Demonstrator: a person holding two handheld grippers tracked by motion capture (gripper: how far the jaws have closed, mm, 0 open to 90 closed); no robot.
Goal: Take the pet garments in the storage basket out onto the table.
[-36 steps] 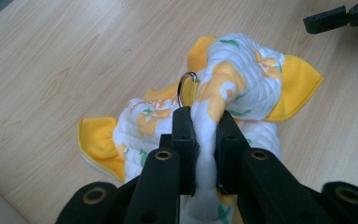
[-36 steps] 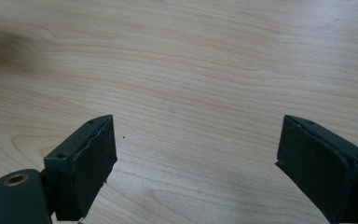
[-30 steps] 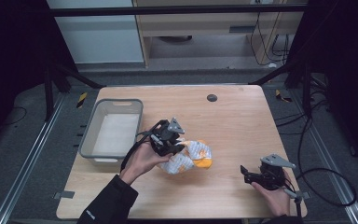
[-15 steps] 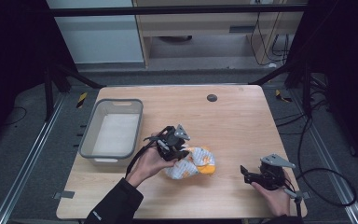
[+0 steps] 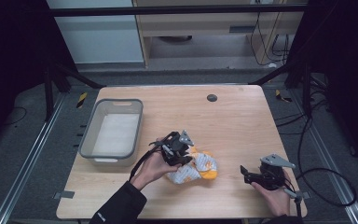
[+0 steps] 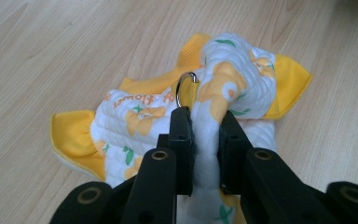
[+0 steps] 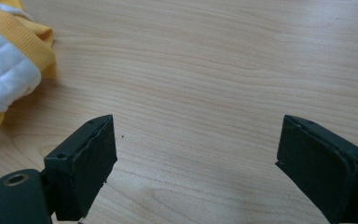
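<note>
A crumpled white quilted cloth (image 5: pixel 196 169) with orange flower print and yellow trim lies on the wooden table (image 5: pixel 233 121) near its front middle. My left gripper (image 5: pixel 182 157) is shut on a raised white fold of that cloth (image 6: pixel 223 93), just below a small metal ring (image 6: pixel 186 86). My right gripper (image 5: pixel 245 174) stands open at the front right, jaws wide apart over bare wood (image 7: pixel 196 154). The cloth's yellow edge (image 7: pixel 9 60) lies at the upper left of the right gripper view, apart from the jaws.
A grey plastic bin (image 5: pixel 112 133) with a white liner stands at the table's left side. A small dark round hole (image 5: pixel 211 97) sits near the far edge. Black cables (image 5: pixel 326 186) trail off the right of the table.
My left gripper has slid right and toward the front edge, dragging the cloth with it. The right gripper has stayed in place.
</note>
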